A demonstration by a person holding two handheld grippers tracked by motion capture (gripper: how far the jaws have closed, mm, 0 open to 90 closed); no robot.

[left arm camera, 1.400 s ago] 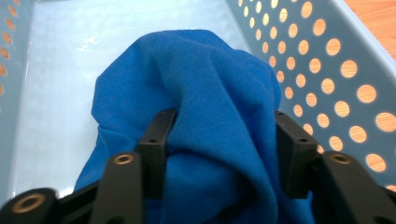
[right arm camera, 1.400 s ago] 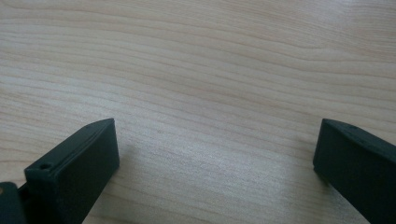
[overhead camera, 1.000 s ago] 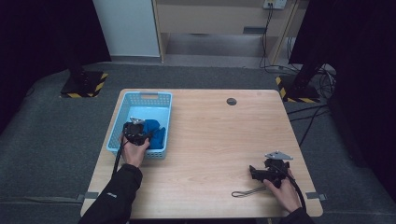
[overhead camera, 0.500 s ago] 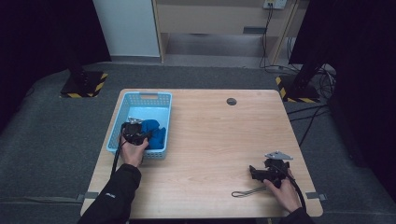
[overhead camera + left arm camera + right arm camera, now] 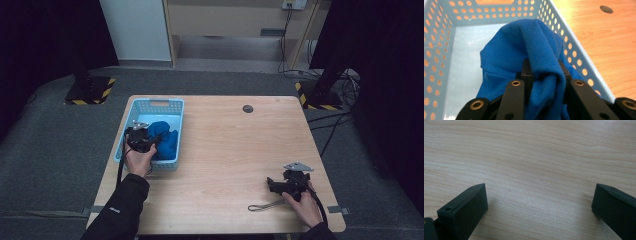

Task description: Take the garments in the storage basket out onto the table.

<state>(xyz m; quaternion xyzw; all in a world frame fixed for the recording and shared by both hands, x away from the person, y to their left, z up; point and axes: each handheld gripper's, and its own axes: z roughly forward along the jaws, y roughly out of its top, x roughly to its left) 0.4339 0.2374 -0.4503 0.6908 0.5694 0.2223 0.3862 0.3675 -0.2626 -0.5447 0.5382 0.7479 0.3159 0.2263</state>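
A light wooden surface (image 5: 235,150) stands on grey carpet (image 5: 50,150). Beyond it, a pale cabinet (image 5: 135,30); black curtains (image 5: 380,75) hang on either side.

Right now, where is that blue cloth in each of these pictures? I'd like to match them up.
High view: the blue cloth lies in the light blue basket, left of the table's middle.
Left gripper view: the blue cloth sits centre, pinched between the jaws of the left gripper.
Right gripper view: bare wooden table between open jaws.
Shared landmark: the basket's perforated wall.

Place: lab or studio | shown by: black curtains (image 5: 45,45), hazard-striped stand bases (image 5: 90,90), trailing cables (image 5: 340,115) (floor is carpeted)
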